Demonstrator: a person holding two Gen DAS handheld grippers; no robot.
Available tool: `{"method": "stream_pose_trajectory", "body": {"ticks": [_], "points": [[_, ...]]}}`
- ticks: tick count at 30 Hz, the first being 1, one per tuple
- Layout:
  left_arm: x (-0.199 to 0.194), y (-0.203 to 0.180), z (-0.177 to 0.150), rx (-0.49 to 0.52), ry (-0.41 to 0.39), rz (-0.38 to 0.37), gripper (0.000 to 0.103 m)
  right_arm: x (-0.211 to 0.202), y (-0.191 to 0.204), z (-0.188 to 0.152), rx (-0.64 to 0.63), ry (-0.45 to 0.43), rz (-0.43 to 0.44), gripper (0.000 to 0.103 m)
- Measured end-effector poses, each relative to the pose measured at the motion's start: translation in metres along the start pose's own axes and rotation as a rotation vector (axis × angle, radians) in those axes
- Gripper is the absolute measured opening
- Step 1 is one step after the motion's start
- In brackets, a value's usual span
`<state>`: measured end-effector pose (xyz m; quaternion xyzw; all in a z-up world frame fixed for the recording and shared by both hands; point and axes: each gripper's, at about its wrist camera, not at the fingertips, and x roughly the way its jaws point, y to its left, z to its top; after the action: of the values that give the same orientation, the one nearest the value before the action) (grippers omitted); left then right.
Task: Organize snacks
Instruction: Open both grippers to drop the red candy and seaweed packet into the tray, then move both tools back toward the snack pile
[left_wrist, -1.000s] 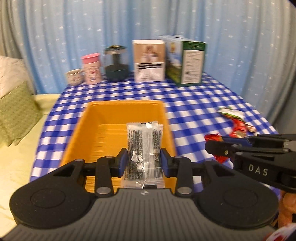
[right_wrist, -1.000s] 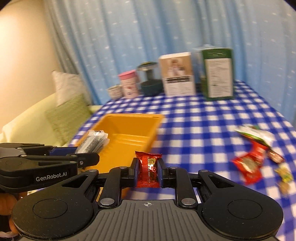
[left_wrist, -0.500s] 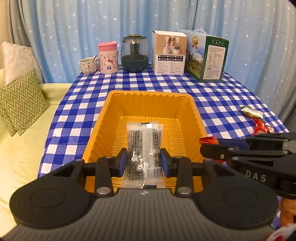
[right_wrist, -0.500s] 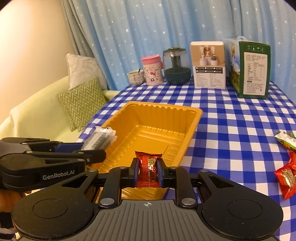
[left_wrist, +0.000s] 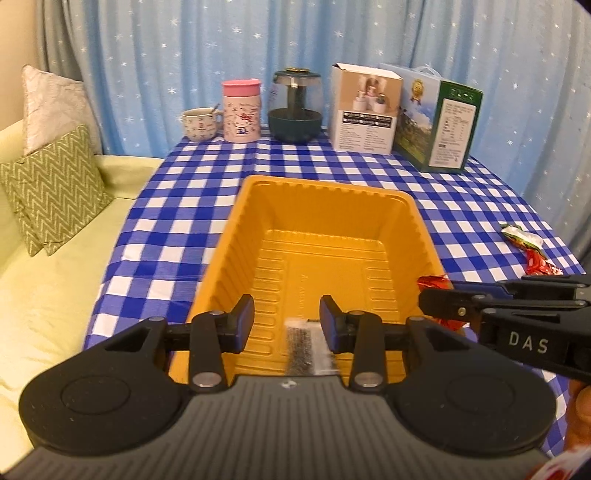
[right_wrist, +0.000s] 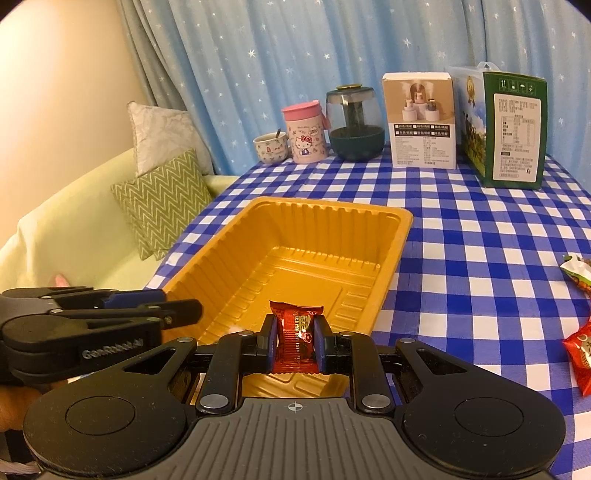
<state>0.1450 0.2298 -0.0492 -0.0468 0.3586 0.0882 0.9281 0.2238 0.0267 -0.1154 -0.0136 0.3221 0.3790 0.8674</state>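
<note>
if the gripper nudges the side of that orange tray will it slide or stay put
The orange tray would probably slide: it looks like thin ribbed plastic and holds only a clear snack packet, so it seems light. The checked tablecloth may bunch under it, and the thin walls could flex.

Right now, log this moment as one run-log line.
left hand-held gripper: open, clear packet blurred, loose over orange tray | right hand-held gripper: shut on red candy over tray's near end
</note>
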Motion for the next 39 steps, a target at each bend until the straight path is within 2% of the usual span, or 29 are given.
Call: {"method": "stream_pose_trajectory", "body": {"ticks": [7,9,11,12,20,26,33,39], "points": [[-0.013,0.006,-0.005,-0.028,-0.013,0.007,0.036,0.001,-0.001,0.0,0.032,-0.008,0.037,0.021],[-0.016,0.006,-0.006,-0.034,-0.017,0.009,0.038,0.001,-0.003,0.0,0.054,-0.007,0.044,0.025],[-0.019,0.006,-0.008,-0.04,-0.021,0.01,0.04,-0.003,-0.004,0.001,0.055,-0.025,0.037,0.047],[-0.021,0.006,-0.009,-0.043,-0.024,0.008,0.04,-0.006,-0.005,0.001,0.057,-0.039,0.032,0.049],[-0.04,-0.008,-0.014,-0.069,-0.037,-0.018,0.04,-0.036,-0.015,-0.002,0.068,-0.089,-0.023,0.05],[-0.059,-0.026,-0.014,-0.072,-0.051,-0.041,0.044,-0.075,-0.016,-0.015,0.046,-0.129,-0.067,0.05],[-0.083,-0.058,-0.015,-0.054,-0.077,-0.08,0.048,-0.122,-0.026,-0.031,0.048,-0.165,-0.141,0.051],[-0.098,-0.092,-0.014,-0.02,-0.087,-0.126,0.052,-0.164,-0.049,-0.046,0.098,-0.186,-0.212,0.052]]}}
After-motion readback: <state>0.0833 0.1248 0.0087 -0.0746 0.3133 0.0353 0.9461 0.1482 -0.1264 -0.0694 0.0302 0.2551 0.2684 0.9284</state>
